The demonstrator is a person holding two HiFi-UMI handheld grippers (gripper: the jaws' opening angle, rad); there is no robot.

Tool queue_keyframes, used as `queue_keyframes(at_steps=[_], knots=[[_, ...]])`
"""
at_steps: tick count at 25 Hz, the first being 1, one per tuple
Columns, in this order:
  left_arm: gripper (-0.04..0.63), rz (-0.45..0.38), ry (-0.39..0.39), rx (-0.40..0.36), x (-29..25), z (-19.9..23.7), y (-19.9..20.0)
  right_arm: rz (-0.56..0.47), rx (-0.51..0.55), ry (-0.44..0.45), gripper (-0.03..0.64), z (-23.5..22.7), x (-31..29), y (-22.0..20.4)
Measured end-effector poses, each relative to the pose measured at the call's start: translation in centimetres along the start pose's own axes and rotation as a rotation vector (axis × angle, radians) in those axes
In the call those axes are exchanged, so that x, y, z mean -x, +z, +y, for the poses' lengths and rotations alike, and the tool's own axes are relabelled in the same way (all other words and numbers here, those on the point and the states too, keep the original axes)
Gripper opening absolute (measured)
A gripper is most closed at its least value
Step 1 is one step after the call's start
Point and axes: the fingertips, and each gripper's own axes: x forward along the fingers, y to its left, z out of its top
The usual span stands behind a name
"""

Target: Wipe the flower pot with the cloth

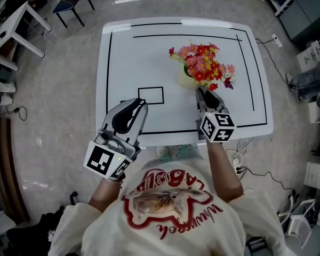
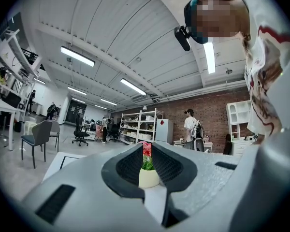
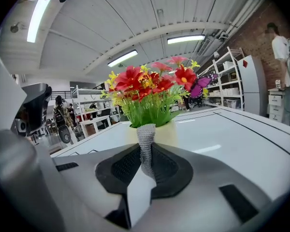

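The flower pot (image 1: 184,79) is cream, filled with red, pink and yellow flowers (image 1: 204,64), and stands right of centre on the white table (image 1: 122,63). My right gripper (image 1: 203,94) reaches to the pot's near side. In the right gripper view its jaws (image 3: 146,152) are shut on a grey knitted cloth (image 3: 145,134), which sticks up just in front of the pot (image 3: 170,132). My left gripper (image 1: 139,103) hovers over the table's near left part, shut and holding nothing. In the left gripper view (image 2: 146,145) the pot (image 2: 148,178) shows far off through the slot between the pads.
A black rectangle (image 1: 151,95) and black border lines are drawn on the table. Chairs (image 1: 72,1) and a white desk (image 1: 13,28) stand at the back left. Cables (image 1: 256,175) and boxes lie on the floor to the right. A person (image 2: 190,127) stands by distant shelves.
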Motion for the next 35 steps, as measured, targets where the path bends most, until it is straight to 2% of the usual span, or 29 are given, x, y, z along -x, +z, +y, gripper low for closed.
queue_keyframes(at_steps=[12,19,26,31,33,35], knots=[[0.057,0.005,0.015,0.005,0.7,0.1,-0.4,-0.003,-0.018,0.052,0.051,2.2,-1.1,0.3],[0.057,0.012,0.026,0.007,1.0,0.4,-0.8,-0.013,0.011,0.102,0.051,4.2,-1.4,0.7],[0.057,0.023,-0.012,-0.019,0.6,-0.4,-0.9,-0.103,0.079,0.237,0.051,8.8,0.9,5.0],[0.075,0.008,-0.043,-0.010,-0.2,-1.0,-0.5,-0.180,0.103,0.325,0.051,11.7,3.8,9.0],[0.095,0.002,-0.068,0.003,-0.6,-1.2,-0.4,-0.202,0.114,0.356,0.051,12.5,4.7,10.2],[0.156,-0.003,-0.096,0.007,-1.0,-1.6,-0.3,-0.218,0.126,0.381,0.051,13.2,5.6,11.2]])
